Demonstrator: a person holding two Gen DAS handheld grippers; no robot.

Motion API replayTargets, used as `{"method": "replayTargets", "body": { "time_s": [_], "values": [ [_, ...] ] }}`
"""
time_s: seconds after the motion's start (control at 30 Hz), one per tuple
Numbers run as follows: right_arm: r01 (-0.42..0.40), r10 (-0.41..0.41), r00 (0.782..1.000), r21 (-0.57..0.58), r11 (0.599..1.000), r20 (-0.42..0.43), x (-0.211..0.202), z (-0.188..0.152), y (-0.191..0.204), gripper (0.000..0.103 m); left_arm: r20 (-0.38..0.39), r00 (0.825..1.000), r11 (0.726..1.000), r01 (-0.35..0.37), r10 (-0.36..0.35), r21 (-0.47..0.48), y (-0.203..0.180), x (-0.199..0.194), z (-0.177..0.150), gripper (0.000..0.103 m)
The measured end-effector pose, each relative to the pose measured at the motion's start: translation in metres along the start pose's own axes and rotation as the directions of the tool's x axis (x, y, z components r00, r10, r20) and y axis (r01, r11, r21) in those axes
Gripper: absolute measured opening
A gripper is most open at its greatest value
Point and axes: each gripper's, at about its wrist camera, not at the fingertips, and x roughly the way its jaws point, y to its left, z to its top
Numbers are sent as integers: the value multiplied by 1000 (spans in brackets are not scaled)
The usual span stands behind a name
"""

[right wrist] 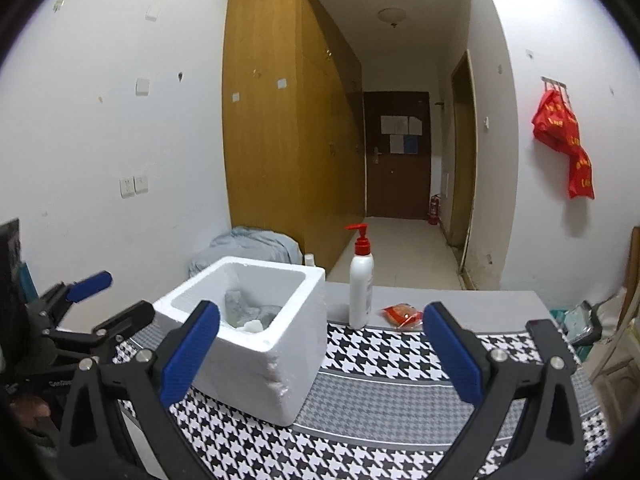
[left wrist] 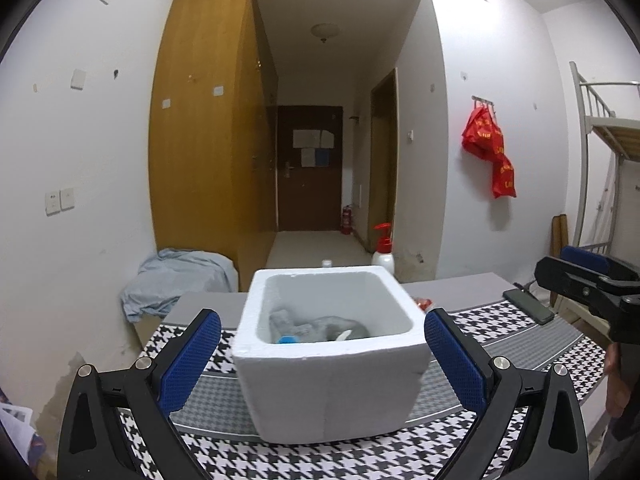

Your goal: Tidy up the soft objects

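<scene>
With both grippers empty, the task looks mostly done or between picks. Left gripper (left wrist: 322, 360) is spread wide, its 2 blue pads flanking the white foam box (left wrist: 328, 368) without touching it. Right gripper (right wrist: 320, 354) is also spread wide, holding nothing, aimed just right of the box over the checkered mat (right wrist: 400, 392).

Soft things: grey cloth items (left wrist: 316, 326) are already inside the box, bunched at the bottom with a small blue bit and a white piece; I can't tell exactly what each one is. Behind the box's right corner, a red packet (right wrist: 402, 314) lies on the grey table edge, just beside the pump bottle (right wrist: 360, 286). A black phone (left wrist: 528, 306) lies far right of the box. A pale blue cloth heap (left wrist: 176, 282) lies behind-left of the box, off the table.

Likely next step: the right gripper fetches the red packet, if it counts as soft. To do that well:
- approach from the side away from the bottle, or the bottle may tip
- come in low, pads straddling the packet's short width, and close gently since it looks crinkly
- lift clear over the box's rim before dropping; foam is light and could slide if bumped
- the left gripper could steady the box.
</scene>
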Motion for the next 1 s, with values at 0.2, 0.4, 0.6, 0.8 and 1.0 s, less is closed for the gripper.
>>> {"method": "replayTargets", "body": {
  "time_s": [0.2,0.4,0.6,0.8,1.0],
  "values": [
    [52,-52,999,-14,999,13,-14,-10,-5,103,13,1000,1000,22,-23,13,-14,-6,3,102],
    [78,-77,997,-16,997,28,-27,-26,-11,103,31,999,999,30,-30,21,-27,-15,0,102],
    [77,-77,995,13,997,55,-41,-38,-19,103,55,998,999,24,-26,41,-37,-28,-7,102],
    [78,-78,994,-1,997,71,-52,-46,-18,103,73,997,999,16,-18,32,-38,-37,-14,102],
    [96,-94,992,-18,995,87,-62,-59,-12,103,79,997,1000,-6,3,29,-39,-44,-24,102]
  ]
}}
